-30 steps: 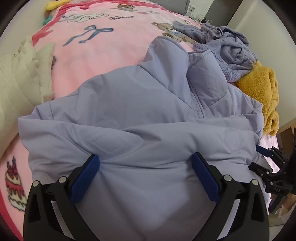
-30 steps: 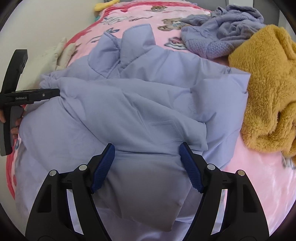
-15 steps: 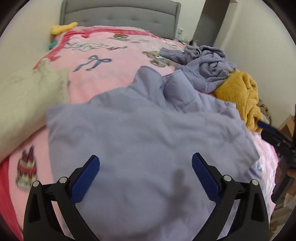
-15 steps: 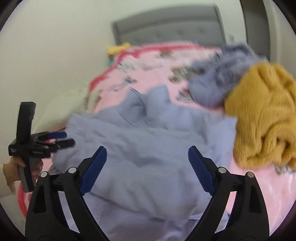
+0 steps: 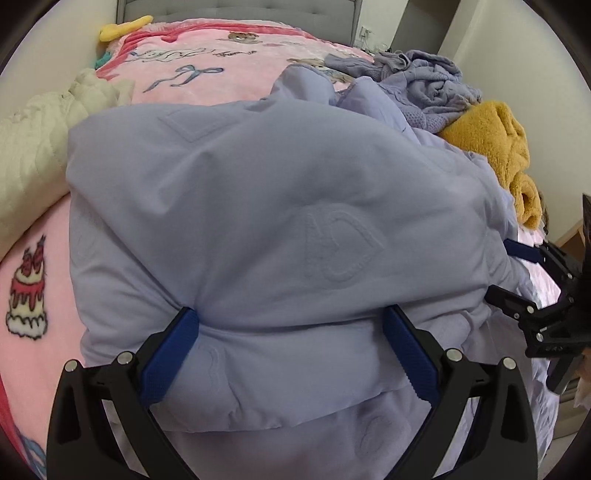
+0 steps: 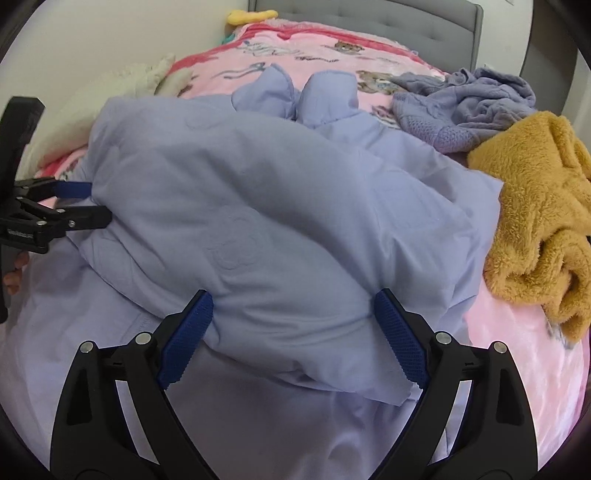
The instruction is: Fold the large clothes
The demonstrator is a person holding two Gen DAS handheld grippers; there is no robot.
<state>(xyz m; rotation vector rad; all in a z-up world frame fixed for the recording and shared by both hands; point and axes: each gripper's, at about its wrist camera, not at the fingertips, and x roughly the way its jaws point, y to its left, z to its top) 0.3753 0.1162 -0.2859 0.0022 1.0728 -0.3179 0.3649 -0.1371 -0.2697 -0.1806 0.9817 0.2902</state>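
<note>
A large lavender padded jacket (image 5: 280,206) lies on the bed, its lower part folded up over the body; it also fills the right wrist view (image 6: 280,206). My left gripper (image 5: 291,343) is open, its blue pads pressed against the folded edge on the left side. My right gripper (image 6: 293,336) is open at the folded edge on the right side. Each gripper shows in the other's view, the right one (image 5: 517,273) and the left one (image 6: 70,206). The jacket's collar (image 6: 295,92) points to the headboard.
The bed has a pink printed blanket (image 5: 177,74). A mustard fleece garment (image 6: 535,206) and a lavender knit (image 6: 461,103) lie to the right. A cream quilted item (image 5: 33,133) lies at the left by the wall. A grey headboard (image 6: 369,18) stands at the back.
Both grippers rose and came back down. The jacket's lower part now lies folded up over its body, and both grippers rest open at the new fold.
</note>
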